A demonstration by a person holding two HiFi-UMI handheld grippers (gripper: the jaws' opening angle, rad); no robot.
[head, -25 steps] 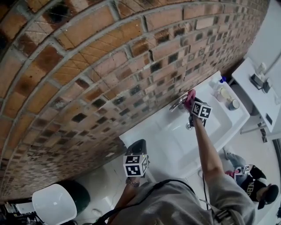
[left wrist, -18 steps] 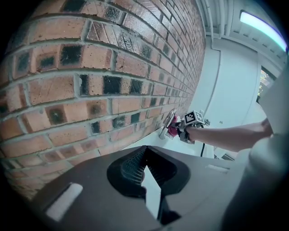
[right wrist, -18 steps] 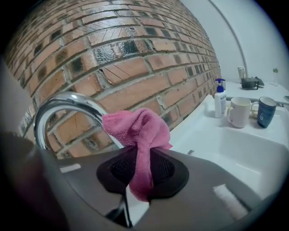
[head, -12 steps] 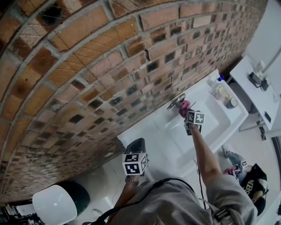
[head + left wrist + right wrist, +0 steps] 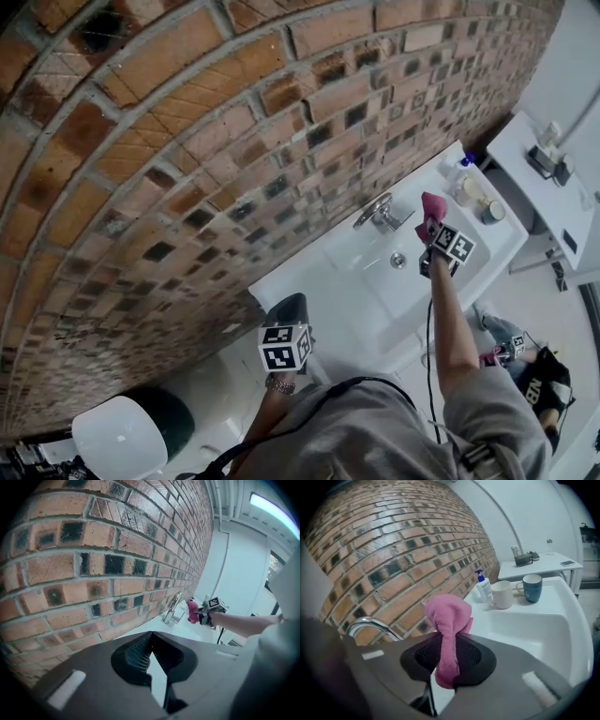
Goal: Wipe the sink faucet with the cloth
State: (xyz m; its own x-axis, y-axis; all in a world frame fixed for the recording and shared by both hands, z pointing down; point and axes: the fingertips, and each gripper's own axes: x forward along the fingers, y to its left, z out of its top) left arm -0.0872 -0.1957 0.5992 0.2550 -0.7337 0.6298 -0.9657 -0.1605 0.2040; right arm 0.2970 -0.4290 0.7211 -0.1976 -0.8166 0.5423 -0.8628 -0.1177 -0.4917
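Washroom: sink (image 5: 349, 298), brick wall (image 5: 187, 141).

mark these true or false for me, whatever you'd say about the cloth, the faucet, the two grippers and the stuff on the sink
1. The right gripper is shut on a pink cloth. True.
2. The cloth is pressed against the faucet. False: the head view shows a gap between them, with the cloth held over the sink.
3. The left gripper holds a sponge. False: its jaws are together with nothing between them.
4. A white mug and a blue mug stand on the sink's ledge near a pump bottle. True.
5. The wall behind the sink is plain white tile. False: it is brick.
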